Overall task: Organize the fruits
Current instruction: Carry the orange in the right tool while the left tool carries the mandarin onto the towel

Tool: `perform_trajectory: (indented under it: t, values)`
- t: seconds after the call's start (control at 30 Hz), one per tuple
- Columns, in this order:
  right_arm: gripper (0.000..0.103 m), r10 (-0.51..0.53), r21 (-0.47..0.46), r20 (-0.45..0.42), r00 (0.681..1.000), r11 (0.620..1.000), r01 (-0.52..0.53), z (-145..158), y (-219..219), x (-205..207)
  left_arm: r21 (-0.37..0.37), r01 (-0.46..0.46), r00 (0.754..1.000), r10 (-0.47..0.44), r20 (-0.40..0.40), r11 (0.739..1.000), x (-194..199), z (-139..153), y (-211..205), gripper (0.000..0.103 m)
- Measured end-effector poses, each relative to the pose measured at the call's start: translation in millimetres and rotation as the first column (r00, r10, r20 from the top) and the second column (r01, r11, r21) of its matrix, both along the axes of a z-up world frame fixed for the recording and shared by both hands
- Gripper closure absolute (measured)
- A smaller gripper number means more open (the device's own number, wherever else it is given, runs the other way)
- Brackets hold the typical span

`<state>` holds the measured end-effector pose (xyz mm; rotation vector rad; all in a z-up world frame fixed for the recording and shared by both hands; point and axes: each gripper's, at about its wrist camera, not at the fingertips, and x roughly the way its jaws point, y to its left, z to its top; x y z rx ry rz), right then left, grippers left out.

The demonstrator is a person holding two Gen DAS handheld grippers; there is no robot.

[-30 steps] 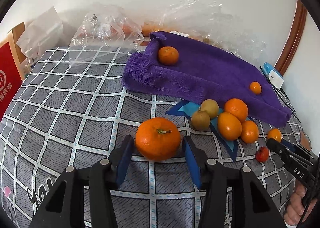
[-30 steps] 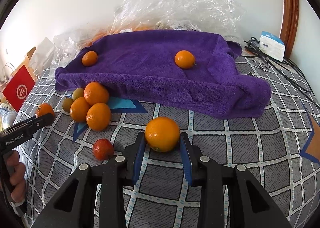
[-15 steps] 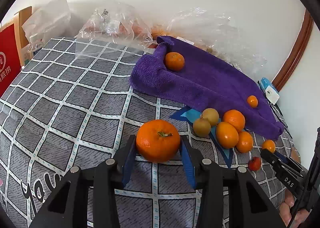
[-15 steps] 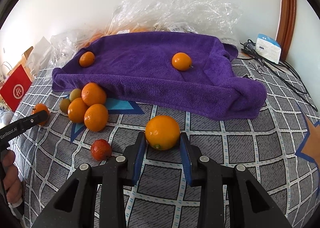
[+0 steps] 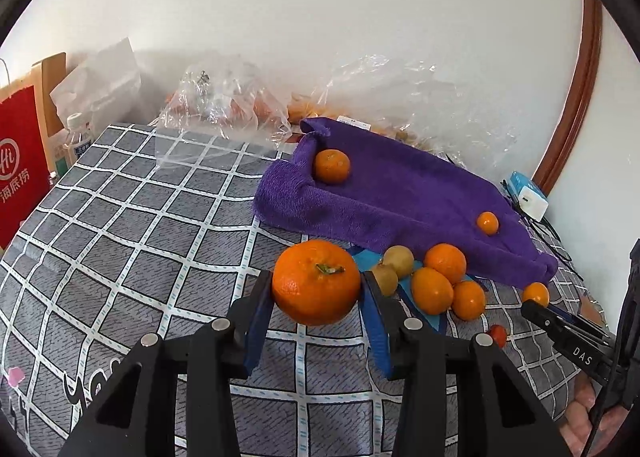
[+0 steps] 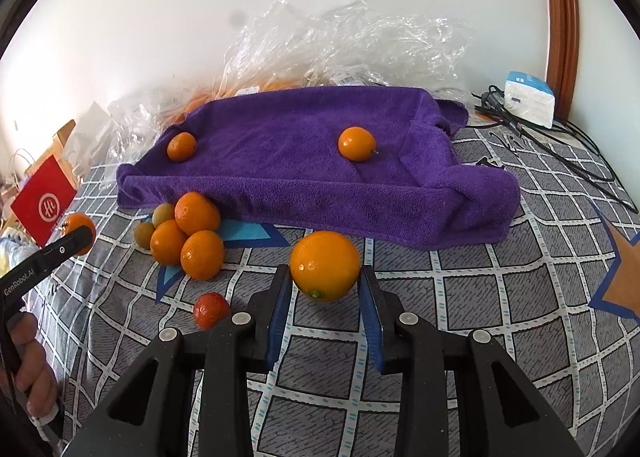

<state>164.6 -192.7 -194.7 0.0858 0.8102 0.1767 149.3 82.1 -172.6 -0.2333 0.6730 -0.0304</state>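
Note:
My left gripper (image 5: 316,277) is shut on a mandarin (image 5: 312,293) with a green stem, held just above the checked bedcover (image 5: 160,241). The right gripper (image 6: 325,273) is shut on a smooth orange (image 6: 325,261), also off the cover. Behind both lies a purple towel (image 6: 288,125) bearing two small oranges (image 6: 181,146) (image 6: 357,143). A pile of three oranges (image 6: 202,254) and two kiwis (image 6: 163,213) sits at the towel's front edge. A small red fruit (image 6: 211,309) lies alone near the right gripper's left finger.
Crumpled clear plastic bags (image 6: 340,37) with more fruit line the wall behind the towel. A red paper bag (image 5: 16,177) and bottles stand at the left edge. A white box (image 6: 528,97) and black cables (image 6: 560,145) lie at the far right.
The left jaws closed onto the mandarin and it rose off the cover, with the left view tilting upward. The right gripper kept its hold on the orange and barely moved.

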Motion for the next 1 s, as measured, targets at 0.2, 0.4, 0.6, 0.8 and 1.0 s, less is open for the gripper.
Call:
perform_trajectory:
  t: [0.2, 0.4, 0.6, 0.8, 1.0]
  values:
    - [0.069, -0.013, -0.031, 0.009, 1.000, 0.999, 0.013, 3, -1, -4, -0.031, -0.014, 0.999, 0.013, -0.031, 0.999, 2, 3, 7, 0.062]
    - [0.069, -0.003, -0.006, 0.014, 1.000, 1.000, 0.003, 22, -5, -2, -0.044, -0.003, 1.000, 0.003, -0.009, 0.999, 9, 34, 13, 0.062]
    - [0.069, -0.036, 0.002, 0.083, 0.996, 0.999, 0.036, 56, -11, 22, -0.041, 0.003, 0.999, -0.001, 0.035, 0.999, 35, 61, 3, 0.062]
    - [0.069, -0.073, -0.009, 0.112, 0.991, 0.997, 0.075, 73, -13, 53, -0.017, 0.008, 0.998, -0.007, 0.060, 1.000, 76, 75, -10, 0.062]
    - [0.069, -0.099, -0.012, 0.097, 0.990, 0.995, 0.100, 66, -12, 82, 0.010, -0.009, 0.997, 0.009, 0.077, 1.000, 104, 69, -17, 0.062]
